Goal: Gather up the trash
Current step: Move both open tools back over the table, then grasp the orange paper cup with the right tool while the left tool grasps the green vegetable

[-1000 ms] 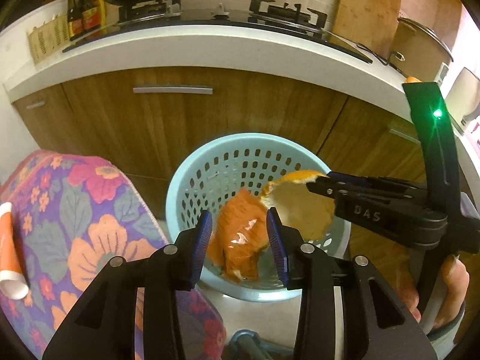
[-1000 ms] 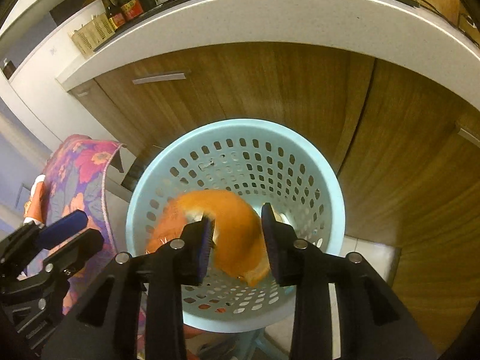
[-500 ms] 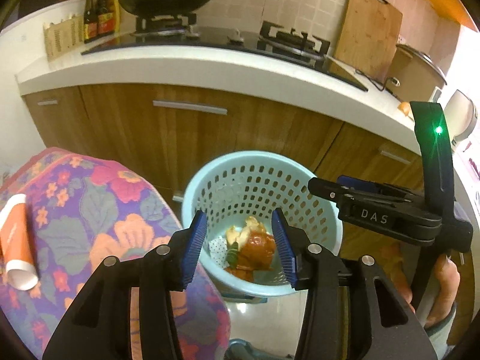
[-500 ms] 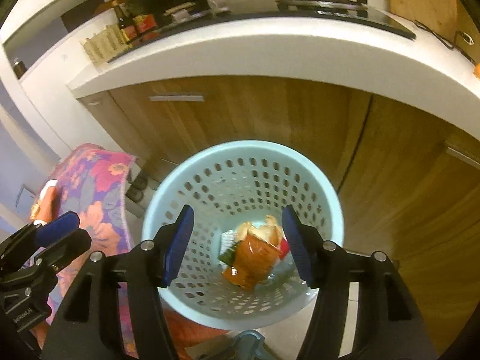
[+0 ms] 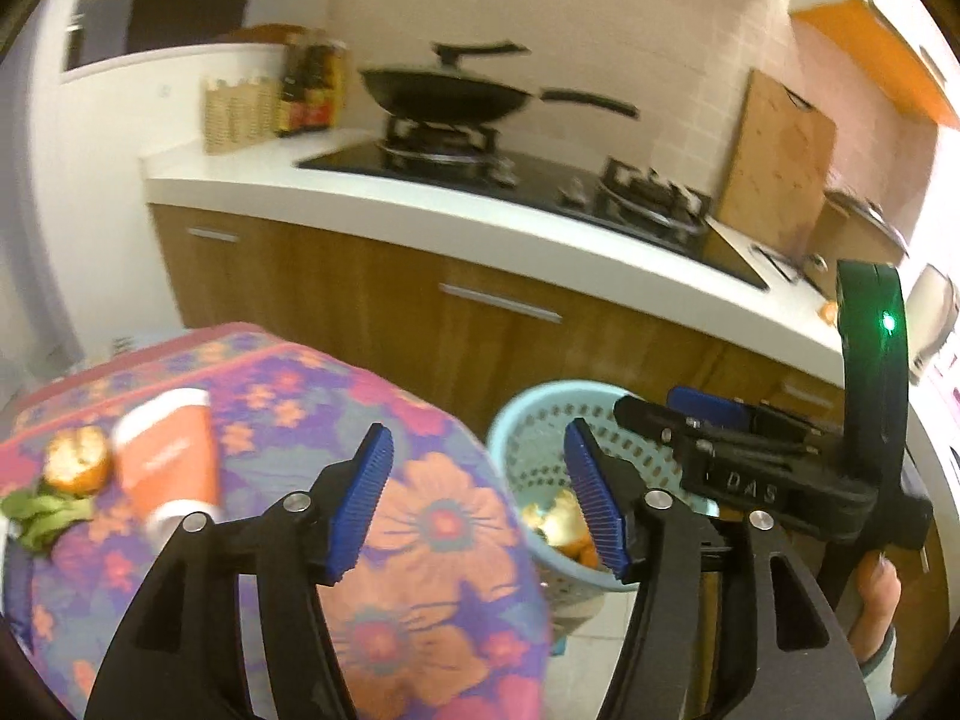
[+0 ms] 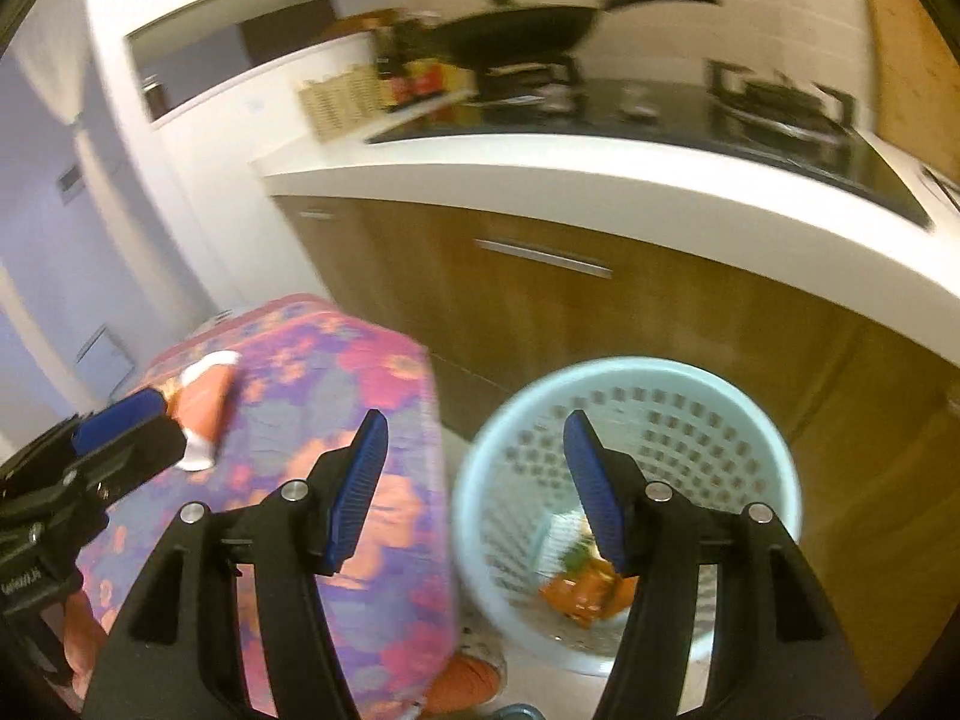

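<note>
My right gripper (image 5: 690,420) crowds the basket (image 5: 522,420) at lower right; the floral tabletop (image 5: 288,384) at lower left lies open beyond the cup (image 5: 168,456).

Both the left gripper (image 5: 480,498) and right gripper (image 6: 477,489) hold their blue-padded fingers spread wide, gripping nothing.

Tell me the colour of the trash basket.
Light blue, with perforated walls: the basket shows best in the right wrist view.

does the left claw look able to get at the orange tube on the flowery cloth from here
Probably yes. The left claw is open and empty, and the orange tube lies in the open on the flowery cloth, off to the claw's left, with nothing in between.
</note>
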Motion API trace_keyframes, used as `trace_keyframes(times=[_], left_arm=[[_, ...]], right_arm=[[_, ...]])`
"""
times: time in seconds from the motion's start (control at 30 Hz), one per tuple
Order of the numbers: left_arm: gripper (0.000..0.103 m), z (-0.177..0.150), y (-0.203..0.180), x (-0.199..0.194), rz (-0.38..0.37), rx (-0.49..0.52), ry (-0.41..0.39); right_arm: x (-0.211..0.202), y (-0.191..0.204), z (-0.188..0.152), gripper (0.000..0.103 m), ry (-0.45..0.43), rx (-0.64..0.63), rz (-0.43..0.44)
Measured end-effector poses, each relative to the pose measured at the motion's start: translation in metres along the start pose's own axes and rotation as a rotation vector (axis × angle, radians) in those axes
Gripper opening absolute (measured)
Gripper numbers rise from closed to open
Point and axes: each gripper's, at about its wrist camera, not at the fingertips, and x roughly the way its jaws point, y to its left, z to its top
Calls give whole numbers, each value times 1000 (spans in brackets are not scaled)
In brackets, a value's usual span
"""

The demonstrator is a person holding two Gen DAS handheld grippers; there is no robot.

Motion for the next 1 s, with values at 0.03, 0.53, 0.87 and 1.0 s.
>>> trace_keyframes(times=[0.03,0.53,0.87,1.0], left_arm=[[63,1,11,-9,20,-15,-18],[74,-30,174,-93,251,-268,-129],[72,-70,265,-79,294,-507,-89],[70,-77,291,-64,277,-607,-74]], right_arm=[[1,12,1,57,-3,-19,16],[64,170,2,75,-5,-146,247],[115,216,-8,76,3,-190,269],[127,220,-7,76,11,-188,263]])
